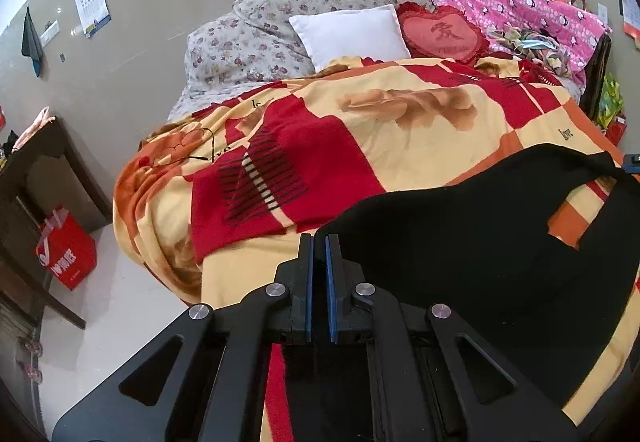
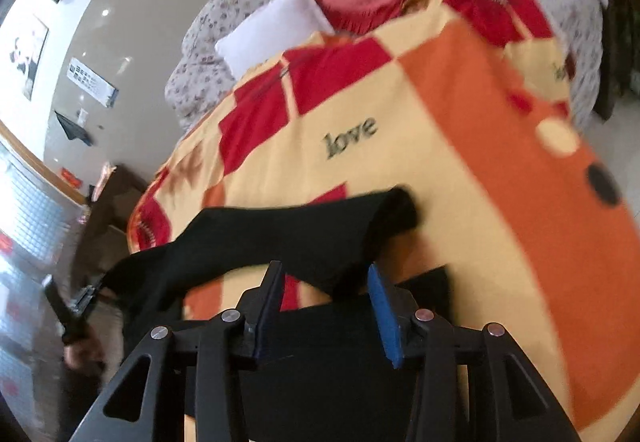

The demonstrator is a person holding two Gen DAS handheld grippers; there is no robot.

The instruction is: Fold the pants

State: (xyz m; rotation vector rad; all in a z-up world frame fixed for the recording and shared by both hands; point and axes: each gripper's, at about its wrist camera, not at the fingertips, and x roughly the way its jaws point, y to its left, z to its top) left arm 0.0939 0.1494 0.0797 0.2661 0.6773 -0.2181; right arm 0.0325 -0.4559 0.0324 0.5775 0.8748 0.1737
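Black pants (image 1: pixel 480 242) lie over the near end of a bed covered by a red, yellow and orange blanket (image 1: pixel 380 130). My left gripper (image 1: pixel 319 242) is shut on the pants' left edge and holds it up off the blanket. In the right wrist view the pants (image 2: pixel 288 238) stretch from that gripper (image 2: pixel 86 298) at the far left to a bunched end near the middle. My right gripper (image 2: pixel 326 274) is open, its blue pads on either side of a hanging fold of the pants, apart from it. The right view is blurred.
A white pillow (image 1: pixel 352 34), a red heart cushion (image 1: pixel 444 34), a floral quilt (image 1: pixel 260 38) and a pink quilt (image 1: pixel 520 6) lie at the bed's head. A dark wooden table (image 1: pixel 36 186) and a red bag (image 1: pixel 68 250) stand left of the bed.
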